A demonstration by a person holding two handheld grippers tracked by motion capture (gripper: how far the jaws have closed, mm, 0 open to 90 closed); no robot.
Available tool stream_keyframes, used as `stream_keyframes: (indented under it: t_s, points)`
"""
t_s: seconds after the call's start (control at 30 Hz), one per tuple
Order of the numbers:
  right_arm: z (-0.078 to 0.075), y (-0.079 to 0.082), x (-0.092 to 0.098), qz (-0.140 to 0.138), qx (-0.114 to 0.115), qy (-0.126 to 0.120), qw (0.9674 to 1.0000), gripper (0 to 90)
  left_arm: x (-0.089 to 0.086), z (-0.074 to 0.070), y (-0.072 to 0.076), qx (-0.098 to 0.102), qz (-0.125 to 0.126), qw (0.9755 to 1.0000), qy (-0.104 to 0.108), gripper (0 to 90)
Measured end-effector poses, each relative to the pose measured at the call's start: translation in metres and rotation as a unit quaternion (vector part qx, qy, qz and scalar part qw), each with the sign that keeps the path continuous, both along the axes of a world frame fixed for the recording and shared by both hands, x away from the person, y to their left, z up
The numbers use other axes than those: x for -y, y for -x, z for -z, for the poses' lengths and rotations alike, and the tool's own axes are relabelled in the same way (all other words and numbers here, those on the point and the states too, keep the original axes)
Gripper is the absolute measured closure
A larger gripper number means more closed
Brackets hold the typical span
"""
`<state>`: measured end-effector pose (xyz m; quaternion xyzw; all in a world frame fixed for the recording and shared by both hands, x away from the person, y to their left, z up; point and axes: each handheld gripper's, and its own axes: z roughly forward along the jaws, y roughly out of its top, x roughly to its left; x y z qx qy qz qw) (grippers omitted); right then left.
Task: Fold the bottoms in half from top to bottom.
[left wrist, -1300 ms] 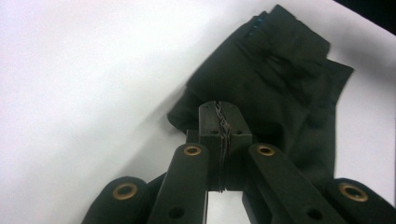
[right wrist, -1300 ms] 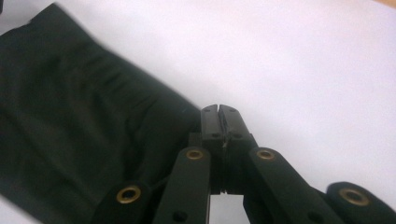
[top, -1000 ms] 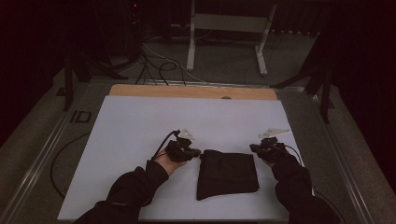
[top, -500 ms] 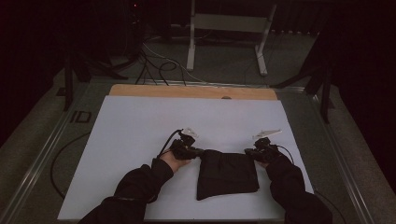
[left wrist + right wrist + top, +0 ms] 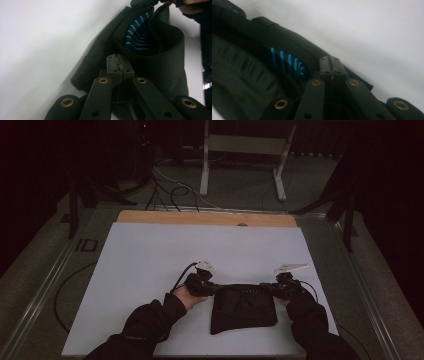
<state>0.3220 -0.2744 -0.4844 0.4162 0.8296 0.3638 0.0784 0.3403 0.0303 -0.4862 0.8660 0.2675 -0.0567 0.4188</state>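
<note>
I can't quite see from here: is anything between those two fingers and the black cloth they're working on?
Nothing visible. The left gripper and the right gripper are already at the cloth's far edge, one at each corner, both shut on it. The white table around it is bare.

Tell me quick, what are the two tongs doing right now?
Left tongs: closed on the black garment's far edge.
Right tongs: closed on the same edge at its other end.
</note>
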Motion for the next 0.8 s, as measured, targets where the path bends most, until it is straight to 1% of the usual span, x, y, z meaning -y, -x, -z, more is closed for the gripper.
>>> stream_keyframes:
  t_s: [0.13, 0.2, 0.23, 0.27, 0.33, 0.37, 0.4, 0.43, 0.47, 0.53, 0.57, 0.63, 0.67, 0.73, 0.8]
  points:
    - [-0.007, 0.015, -0.003, -0.009, 0.005, -0.014, 0.9999, 90.0, 0.000, -0.002, 0.008, -0.004, 0.014, 0.9998, 0.011, 89.3]
    - [-0.009, 0.024, -0.003, -0.017, 0.007, -0.018, 0.9997, 90.0, 0.000, -0.003, 0.014, -0.007, 0.027, 0.9995, 0.014, 89.3]
    - [-0.009, 0.028, -0.003, -0.016, 0.006, -0.021, 0.9996, 90.0, 0.000, -0.003, 0.014, -0.007, 0.027, 0.9995, 0.014, 89.3]
    - [-0.010, 0.033, -0.003, -0.018, 0.004, -0.025, 0.9995, 90.0, 0.000, -0.003, 0.022, -0.006, 0.044, 0.9989, 0.015, 89.3]
    - [-0.011, 0.042, -0.001, -0.021, 0.002, -0.028, 0.9994, 90.0, 0.001, -0.004, 0.032, -0.008, 0.064, 0.9977, 0.019, 89.3]
    - [-0.011, 0.042, -0.001, -0.021, 0.002, -0.028, 0.9994, 90.0, 0.001, -0.004, 0.032, -0.008, 0.064, 0.9977, 0.019, 89.3]
    - [-0.011, 0.048, -0.001, -0.028, -0.003, -0.036, 0.9990, 90.0, 0.000, -0.005, 0.040, -0.009, 0.084, 0.9962, 0.022, 89.3]
    - [-0.013, 0.057, -0.001, -0.040, -0.003, -0.039, 0.9984, 90.0, 0.000, -0.005, 0.043, -0.009, 0.092, 0.9955, 0.023, 89.2]
    - [-0.014, 0.061, -0.001, -0.045, -0.006, -0.046, 0.9979, 90.0, -0.001, -0.006, 0.046, -0.007, 0.098, 0.9949, 0.022, 89.2]
    - [-0.018, 0.071, -0.002, -0.057, 0.002, -0.051, 0.9971, 90.0, -0.002, -0.006, 0.052, -0.004, 0.103, 0.9945, 0.019, 89.1]
    - [-0.018, 0.071, -0.002, -0.057, 0.002, -0.051, 0.9971, 90.0, -0.002, -0.006, 0.052, -0.004, 0.103, 0.9945, 0.019, 89.1]
    - [-0.018, 0.079, -0.003, -0.058, 0.000, -0.050, 0.9971, 89.9, -0.003, -0.005, 0.057, 0.003, 0.103, 0.9944, 0.022, 89.0]
    - [-0.017, 0.080, -0.003, -0.059, 0.001, -0.050, 0.9970, 90.0, -0.002, -0.005, 0.058, 0.003, 0.104, 0.9943, 0.023, 88.9]
    - [-0.014, 0.081, -0.002, -0.060, -0.002, -0.039, 0.9974, 89.9, -0.001, -0.004, 0.060, 0.004, 0.107, 0.9940, 0.022, 87.1]
    - [-0.013, 0.083, -0.002, -0.056, -0.008, -0.041, 0.9975, 89.9, 0.001, -0.003, 0.063, 0.005, 0.109, 0.9938, 0.022, 85.1]
